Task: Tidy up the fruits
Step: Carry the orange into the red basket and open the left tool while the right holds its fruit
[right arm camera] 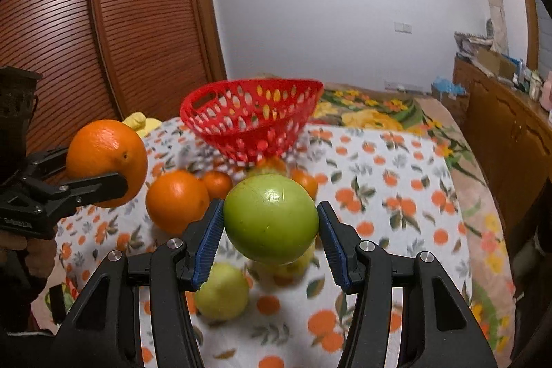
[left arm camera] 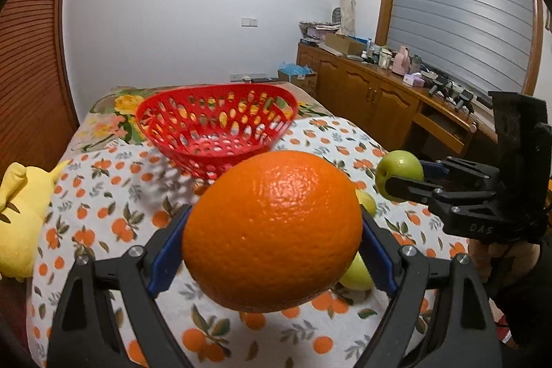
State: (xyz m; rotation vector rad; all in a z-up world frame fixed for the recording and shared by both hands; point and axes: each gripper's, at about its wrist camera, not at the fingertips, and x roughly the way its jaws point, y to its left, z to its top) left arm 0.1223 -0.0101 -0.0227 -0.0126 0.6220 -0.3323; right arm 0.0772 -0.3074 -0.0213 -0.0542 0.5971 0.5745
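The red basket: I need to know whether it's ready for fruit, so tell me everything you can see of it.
The red basket is oval, looks like glossy plastic, its flaring walls pierced with oval holes and a handle slot near the rim. It sits upright on the fruit-print cloth, beyond the loose fruit. No fruit shows inside it. Neither gripper touches it.

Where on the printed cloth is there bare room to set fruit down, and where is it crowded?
Free: cloth right of the red basket, and left between basket and yellow toy. Crowded: before the basket, where oranges and pale fruit cluster.
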